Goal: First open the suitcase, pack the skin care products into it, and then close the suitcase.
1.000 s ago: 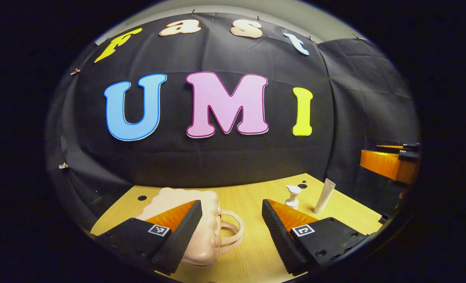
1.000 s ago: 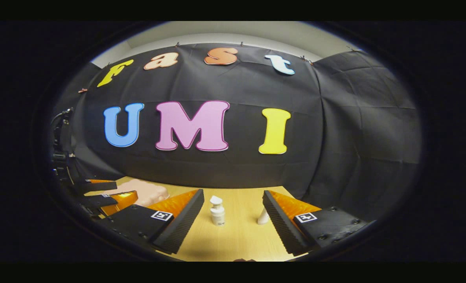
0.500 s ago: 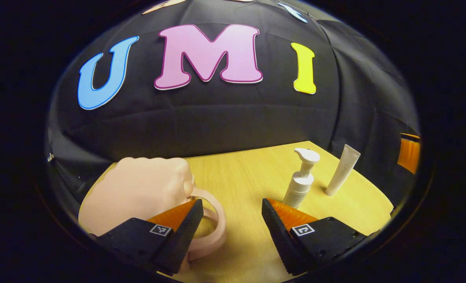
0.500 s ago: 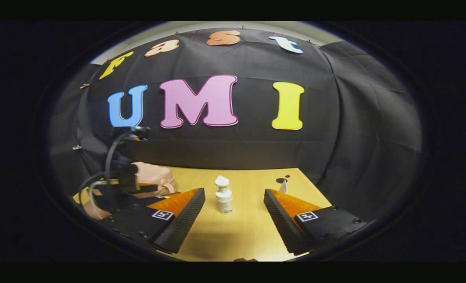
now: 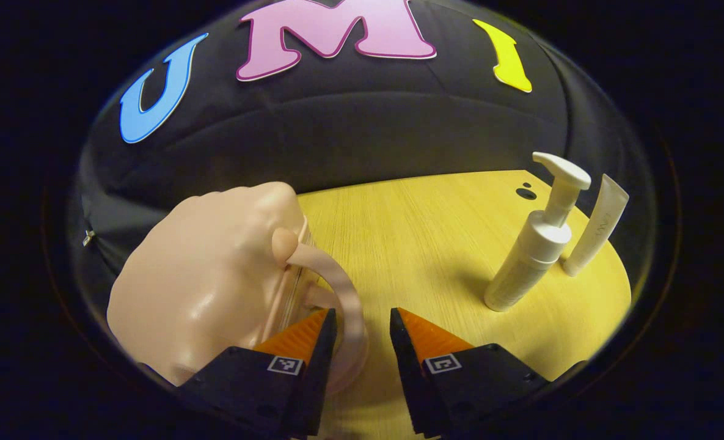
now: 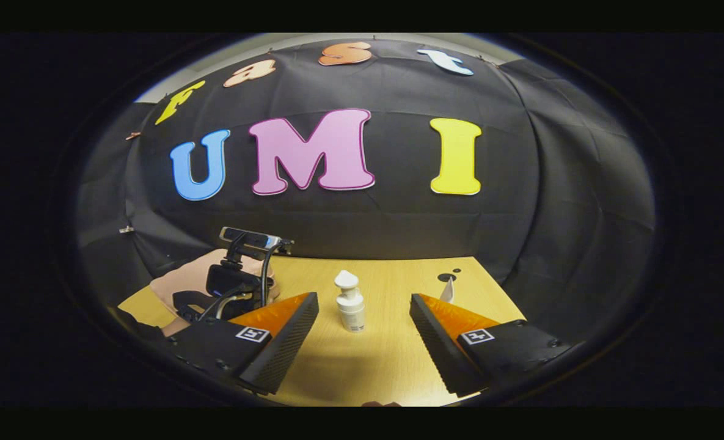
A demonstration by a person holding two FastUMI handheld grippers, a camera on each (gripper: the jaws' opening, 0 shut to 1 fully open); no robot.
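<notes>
Left claw [image 5: 360, 342] parted, straddling suitcase handle [image 5: 337, 293] for opening | right claw [image 6: 363, 330] held released near pump bottle [image 6: 351, 302]

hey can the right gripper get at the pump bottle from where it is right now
Probably yes. The right gripper is open, and the pump bottle stands upright on the table straight ahead between its fingers, with bare tabletop in between. The tube sits off to the side behind one finger, out of the way.

Bare table [image 5: 416, 244] between suitcase [image 5: 209, 287] and pump bottle [image 5: 533, 253]
</notes>
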